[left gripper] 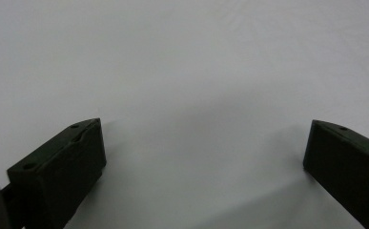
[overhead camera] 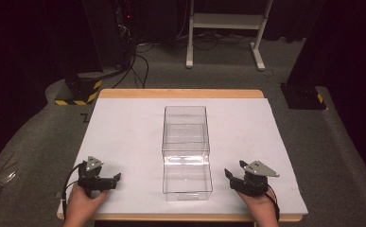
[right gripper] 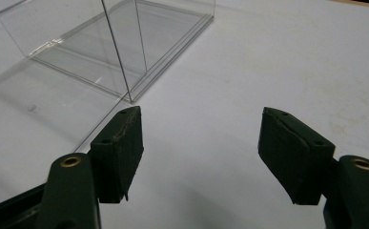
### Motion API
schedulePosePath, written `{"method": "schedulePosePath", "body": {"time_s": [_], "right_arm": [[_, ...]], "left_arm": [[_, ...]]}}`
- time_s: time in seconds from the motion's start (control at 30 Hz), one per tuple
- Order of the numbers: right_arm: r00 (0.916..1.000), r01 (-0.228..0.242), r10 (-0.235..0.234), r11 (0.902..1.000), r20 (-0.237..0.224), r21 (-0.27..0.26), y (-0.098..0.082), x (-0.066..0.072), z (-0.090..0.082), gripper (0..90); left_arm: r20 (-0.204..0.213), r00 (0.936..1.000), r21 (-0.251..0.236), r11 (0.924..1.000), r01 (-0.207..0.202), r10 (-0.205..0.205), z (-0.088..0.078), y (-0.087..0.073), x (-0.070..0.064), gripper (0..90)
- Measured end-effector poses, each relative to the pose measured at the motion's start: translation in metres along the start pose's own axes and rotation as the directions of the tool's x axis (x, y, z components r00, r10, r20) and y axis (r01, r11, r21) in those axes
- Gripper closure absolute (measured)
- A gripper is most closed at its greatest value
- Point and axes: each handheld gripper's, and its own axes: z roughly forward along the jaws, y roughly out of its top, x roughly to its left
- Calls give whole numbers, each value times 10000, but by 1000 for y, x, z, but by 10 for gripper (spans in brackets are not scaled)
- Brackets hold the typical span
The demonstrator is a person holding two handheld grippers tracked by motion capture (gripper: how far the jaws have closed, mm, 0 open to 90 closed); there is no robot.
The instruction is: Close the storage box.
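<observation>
I have both grippers low at my edge of the table, one on each side of the clear plastic box [overhead camera: 186, 151]. The left gripper [overhead camera: 115, 179] sits near the front left corner of the white sheet [overhead camera: 124, 127], held in a hand [overhead camera: 82, 203]. In the left gripper view [left gripper: 203, 157] its two black jaws stand wide apart with nothing between them, just bare white surface. I see it touching no object.

The right gripper [overhead camera: 229, 176] sits near the front right, held in the other hand [overhead camera: 261, 205]. In the right gripper view [right gripper: 201, 143] its jaws are also spread wide and hold nothing. The inner jaw lies just beside the low front part of the box [right gripper: 77, 81]; I cannot tell whether it touches the plastic.

The box stands in the middle of the sheet, between the two grippers. It looks like one taller transparent section toward the far side and a lower transparent section toward me, joined or butted together; I cannot tell whether that is one piece or two. I see nothing inside either section.

Count: two grippers, each with two jaws, two hands, one clear box assembly, one white sheet over one wooden table [overhead camera: 180, 93]. Beyond the table stands a white frame [overhead camera: 225, 23] on the grey floor.
</observation>
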Motion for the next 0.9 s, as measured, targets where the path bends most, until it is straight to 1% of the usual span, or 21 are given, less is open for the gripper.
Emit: {"method": "schedulePosePath", "body": {"time_s": [0.5,0.9], "right_arm": [[9991,304,-315,9987,-276,-404,9,14,-11,316],[9976,370,-412,9965,-550,-752,14,24,-21,312]], "left_arm": [[4,10000,4,10000,1,-1,0,0,0,6],[3,10000,1,10000,1,-1,0,0,0,5]]}}
